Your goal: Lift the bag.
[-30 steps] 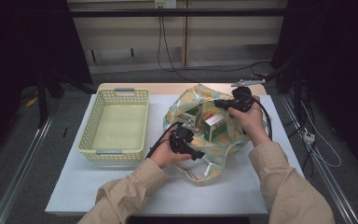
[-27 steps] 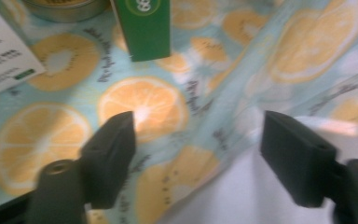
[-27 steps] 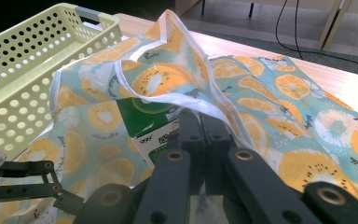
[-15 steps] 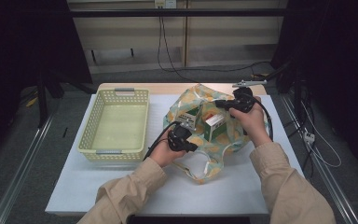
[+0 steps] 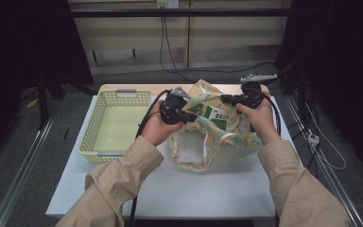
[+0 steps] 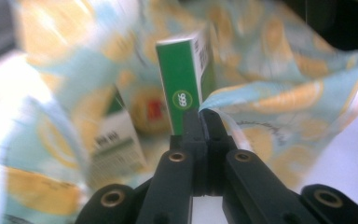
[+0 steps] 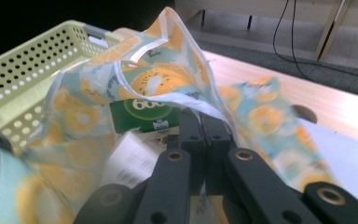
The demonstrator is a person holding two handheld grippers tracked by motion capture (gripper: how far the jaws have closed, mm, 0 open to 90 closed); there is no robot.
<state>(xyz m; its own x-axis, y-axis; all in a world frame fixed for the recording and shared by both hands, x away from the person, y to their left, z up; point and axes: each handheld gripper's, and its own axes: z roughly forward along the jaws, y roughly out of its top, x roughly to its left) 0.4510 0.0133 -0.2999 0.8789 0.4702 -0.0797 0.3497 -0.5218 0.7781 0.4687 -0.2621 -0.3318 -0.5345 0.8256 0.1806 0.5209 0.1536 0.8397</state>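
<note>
— Boxes are not out yet, are they?

— No. The fruit-print bag (image 5: pixel 217 127) sits at the middle of the bench (image 5: pixel 170 189), toward the far edge, and both boxes are inside it: a green box (image 6: pixel 182 79) standing upright and a white box (image 6: pixel 116 144) beside it.

— And the tongs?

— The left tongs (image 5: pixel 182 113) are pressed together on the bag's white-edged rim; the right tongs (image 5: pixel 227 99) pinch the rim on the opposite side. Between them the mouth is held up and apart.

— The basket?

— The yellow basket (image 5: pixel 90 137) along the bench's left edge holds nothing. I'd judge the opening done and the unloading not begun.
</note>
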